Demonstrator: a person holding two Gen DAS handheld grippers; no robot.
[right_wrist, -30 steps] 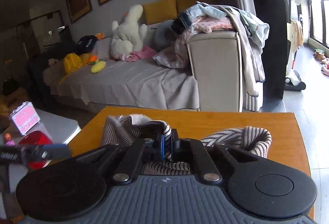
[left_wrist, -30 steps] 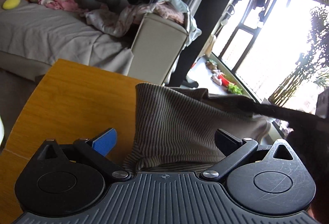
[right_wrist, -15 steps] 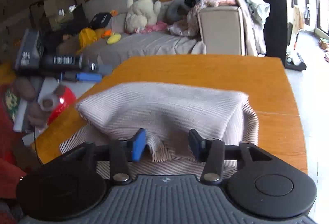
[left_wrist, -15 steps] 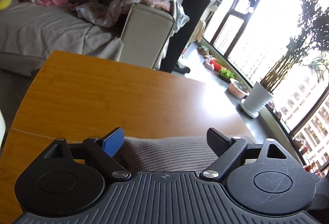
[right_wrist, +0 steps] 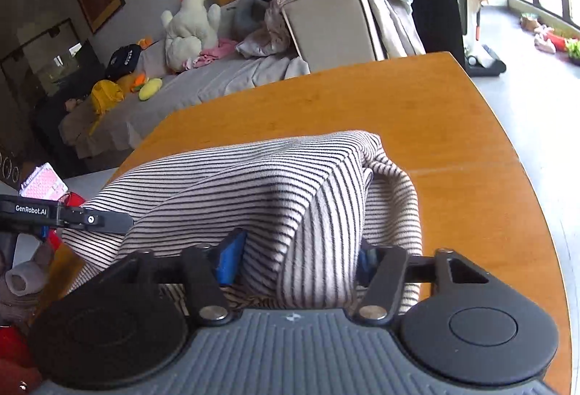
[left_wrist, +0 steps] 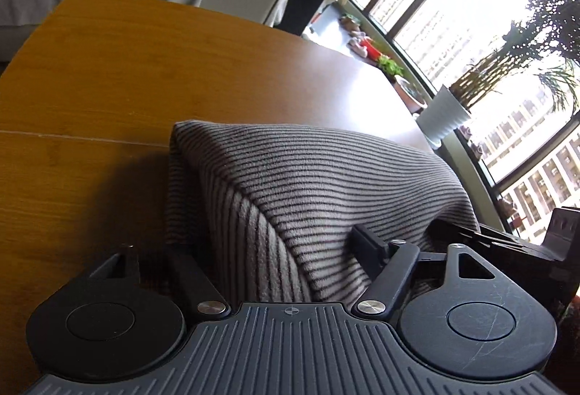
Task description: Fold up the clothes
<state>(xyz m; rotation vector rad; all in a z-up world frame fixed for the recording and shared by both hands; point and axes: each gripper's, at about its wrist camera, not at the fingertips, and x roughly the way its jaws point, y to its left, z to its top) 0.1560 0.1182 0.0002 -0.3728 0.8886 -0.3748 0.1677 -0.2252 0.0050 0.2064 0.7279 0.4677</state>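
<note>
folded striped sweater on the table bulges between both grippers' jaws, left gripper and right gripper just closing, pad contact unclear, long axis spanning them.

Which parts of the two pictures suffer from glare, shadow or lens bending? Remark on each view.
Left wrist view: the window is blown out white, glare washes the far corner of the table, and a dark shadow lies left of the striped garment. Right wrist view: even light, sharp stripes, but the table edge bows from the fisheye.
</note>
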